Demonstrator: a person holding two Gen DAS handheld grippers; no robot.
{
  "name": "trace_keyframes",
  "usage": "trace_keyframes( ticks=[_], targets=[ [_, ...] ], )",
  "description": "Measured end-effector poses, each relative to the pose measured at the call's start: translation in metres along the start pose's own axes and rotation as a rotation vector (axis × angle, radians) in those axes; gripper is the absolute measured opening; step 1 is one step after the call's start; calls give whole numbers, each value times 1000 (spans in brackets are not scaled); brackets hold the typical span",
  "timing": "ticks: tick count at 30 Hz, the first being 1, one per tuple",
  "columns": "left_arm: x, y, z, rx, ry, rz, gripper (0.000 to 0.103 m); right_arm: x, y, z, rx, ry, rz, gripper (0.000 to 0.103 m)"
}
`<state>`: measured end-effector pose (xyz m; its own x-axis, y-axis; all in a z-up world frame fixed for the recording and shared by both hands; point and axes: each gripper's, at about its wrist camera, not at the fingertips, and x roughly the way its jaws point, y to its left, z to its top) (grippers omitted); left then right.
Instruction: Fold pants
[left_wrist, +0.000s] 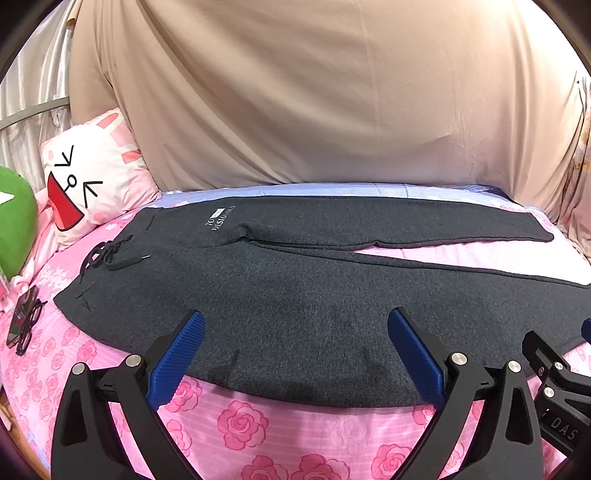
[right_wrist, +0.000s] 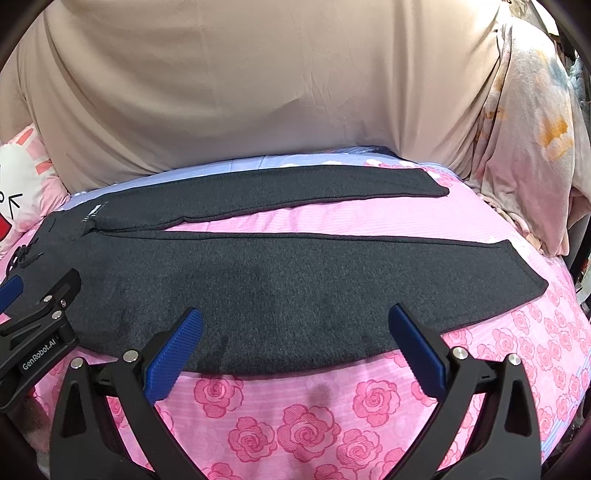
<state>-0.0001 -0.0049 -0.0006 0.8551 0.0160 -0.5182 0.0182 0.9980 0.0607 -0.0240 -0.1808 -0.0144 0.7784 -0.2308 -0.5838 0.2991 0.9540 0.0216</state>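
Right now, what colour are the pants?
Dark charcoal grey pants, clearest in the right wrist view.

The pants (left_wrist: 314, 295) lie flat on the bed (left_wrist: 295, 435), with the waist at the left and the two legs going off to the right. The legs split apart near their ends (one is behind the other). A pillow (left_wrist: 92, 181) sits behind the waist, at the left. A phone (left_wrist: 22, 317) and glasses (left_wrist: 31, 325) lie on the bed just left of the waist. A big sheet (left_wrist: 314, 92) hangs behind the bed. The left gripper (left_wrist: 295, 354) is over the near edge of the pants, and the right gripper (right_wrist: 295, 350) is beside it, to its right.
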Motion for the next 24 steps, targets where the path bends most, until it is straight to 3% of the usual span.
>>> trace_keyframes(
  ticks=[24],
  targets=[
    [1, 0, 1, 6, 7, -1, 98, 2, -1, -1, 1, 7, -4, 98]
  ],
)
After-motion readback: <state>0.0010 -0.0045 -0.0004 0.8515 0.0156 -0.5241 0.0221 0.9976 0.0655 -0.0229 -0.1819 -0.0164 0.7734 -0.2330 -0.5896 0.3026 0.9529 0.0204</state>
